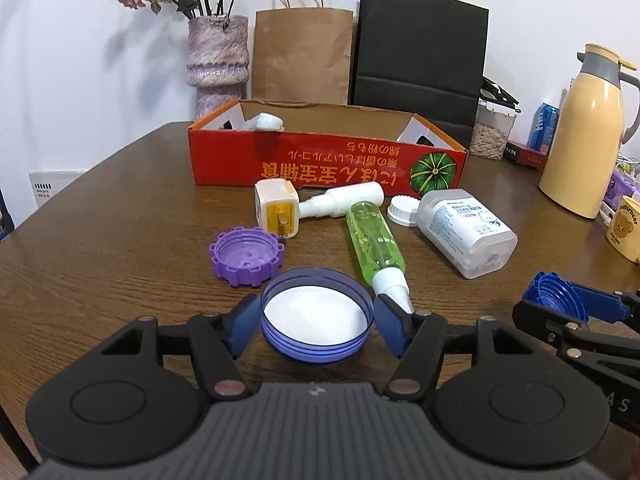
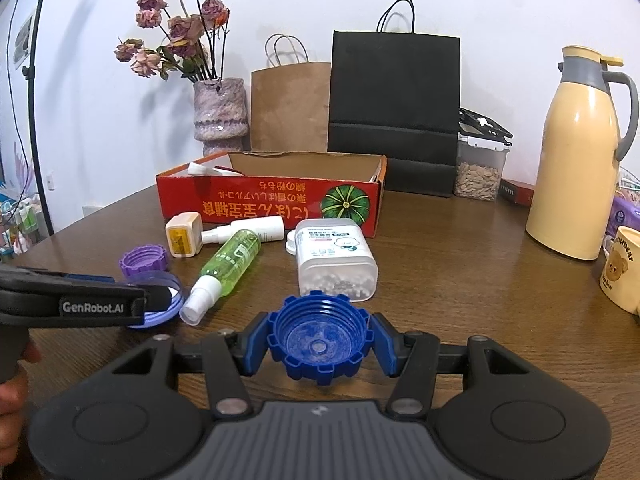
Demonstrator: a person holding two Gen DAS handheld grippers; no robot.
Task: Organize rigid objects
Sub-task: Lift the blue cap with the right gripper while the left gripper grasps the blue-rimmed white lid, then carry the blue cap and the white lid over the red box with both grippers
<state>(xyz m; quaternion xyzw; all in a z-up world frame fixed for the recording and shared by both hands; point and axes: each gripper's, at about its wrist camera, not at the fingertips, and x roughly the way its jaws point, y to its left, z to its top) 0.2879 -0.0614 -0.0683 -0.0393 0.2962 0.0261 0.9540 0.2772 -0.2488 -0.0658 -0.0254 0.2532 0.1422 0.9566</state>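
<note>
My left gripper [image 1: 316, 322] is shut on a translucent blue lid with a white liner [image 1: 317, 314], low over the wooden table [image 1: 120, 248]. My right gripper [image 2: 319, 344] is shut on a dark blue ribbed cap [image 2: 319, 338]; it also shows in the left wrist view [image 1: 556, 294]. Loose on the table lie a purple ribbed cap [image 1: 246, 256], a white plug adapter [image 1: 277, 213], a white spray bottle [image 1: 344, 199], a green spray bottle [image 1: 376, 246], a small white cap [image 1: 403, 210] and a clear pill bottle [image 1: 466, 230]. Behind them stands an open red cardboard box [image 1: 320, 162] holding a white object [image 1: 266, 122].
At the back stand a vase of dried flowers [image 1: 218, 64], a brown paper bag [image 1: 302, 54] and a black paper bag [image 1: 420, 52]. To the right are a seed container [image 1: 492, 136], a blue can [image 1: 542, 126], a yellow thermos jug [image 1: 586, 132] and a bear mug [image 1: 628, 232].
</note>
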